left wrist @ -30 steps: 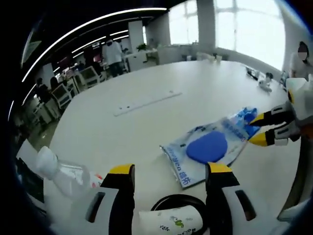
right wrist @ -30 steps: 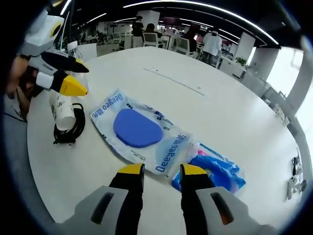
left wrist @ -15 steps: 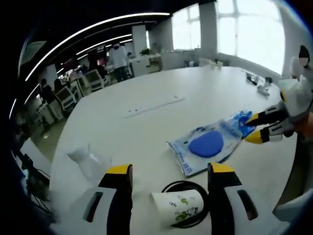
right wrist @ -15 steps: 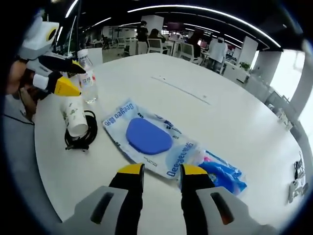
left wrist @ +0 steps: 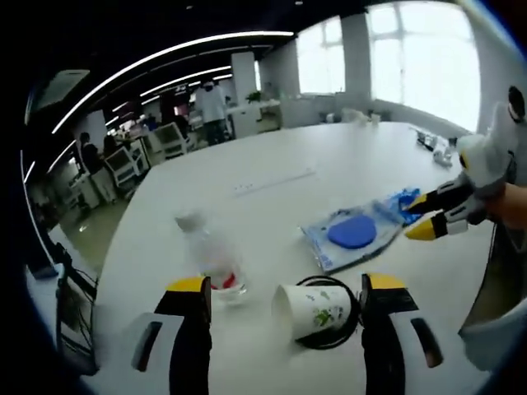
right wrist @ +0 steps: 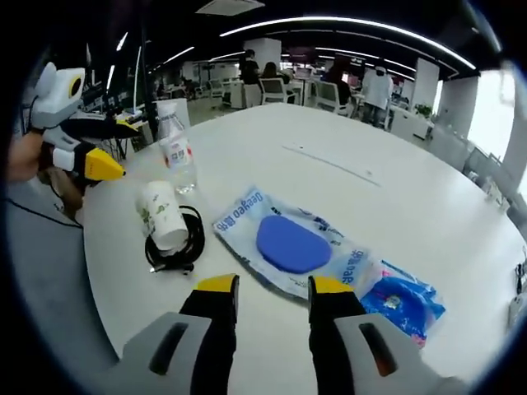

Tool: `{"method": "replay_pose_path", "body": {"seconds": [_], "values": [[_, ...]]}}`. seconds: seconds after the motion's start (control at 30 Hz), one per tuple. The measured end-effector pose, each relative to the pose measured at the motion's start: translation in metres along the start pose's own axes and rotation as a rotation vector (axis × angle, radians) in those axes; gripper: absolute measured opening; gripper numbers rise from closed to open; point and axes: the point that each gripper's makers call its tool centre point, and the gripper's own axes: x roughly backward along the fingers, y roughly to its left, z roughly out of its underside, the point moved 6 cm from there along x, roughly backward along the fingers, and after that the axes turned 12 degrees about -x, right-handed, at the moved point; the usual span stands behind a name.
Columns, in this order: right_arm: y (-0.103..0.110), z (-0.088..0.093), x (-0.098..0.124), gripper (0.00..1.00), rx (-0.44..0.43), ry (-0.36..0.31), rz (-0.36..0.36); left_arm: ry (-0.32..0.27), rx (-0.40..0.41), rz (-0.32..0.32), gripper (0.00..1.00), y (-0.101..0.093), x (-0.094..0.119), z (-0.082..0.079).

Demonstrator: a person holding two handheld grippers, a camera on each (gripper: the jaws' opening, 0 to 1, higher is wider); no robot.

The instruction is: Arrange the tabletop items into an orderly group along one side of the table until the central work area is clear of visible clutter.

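Observation:
On the white round table (left wrist: 272, 148) a clear water bottle (left wrist: 210, 259) stands upright. Beside it a paper cup (left wrist: 313, 311) lies on its side on a black cable coil (left wrist: 333, 339). Farther off lies a clear bag with a blue oval piece (left wrist: 350, 234), and a blue packet (left wrist: 401, 200) is at its far end. My left gripper (left wrist: 286, 284) is open, just short of the cup. My right gripper (left wrist: 417, 216) hovers by the blue packet. In the right gripper view, my right gripper (right wrist: 272, 284) is open and empty, short of the bag (right wrist: 292, 247). The packet (right wrist: 403, 300), cup (right wrist: 162, 222), coil (right wrist: 185, 247), bottle (right wrist: 174, 148) and left gripper (right wrist: 128, 150) also show there.
A long narrow strip (left wrist: 272, 179) is set into the table's middle. Small objects (left wrist: 436, 144) lie at the far edge near the windows. A person's hand (right wrist: 25, 156) holds the left gripper. Office chairs and people stand beyond the table.
Both cameras have drawn back from the items, so the bottle and cup show fuller in the left gripper view. The right gripper has left the bag's edge. The items have not moved.

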Motion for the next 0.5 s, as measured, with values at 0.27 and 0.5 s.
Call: {"method": "replay_pose_path", "body": {"seconds": [0.27, 0.5], "values": [[0.022, -0.015, -0.002, 0.34, 0.026, -0.075, -0.104, -0.059, 0.062, -0.013, 0.83, 0.0, 0.031, 0.01], [0.036, -0.019, -0.005, 0.38, 0.037, -0.096, -0.159, -0.09, 0.114, -0.011, 0.94, 0.001, 0.052, 0.02]]}}
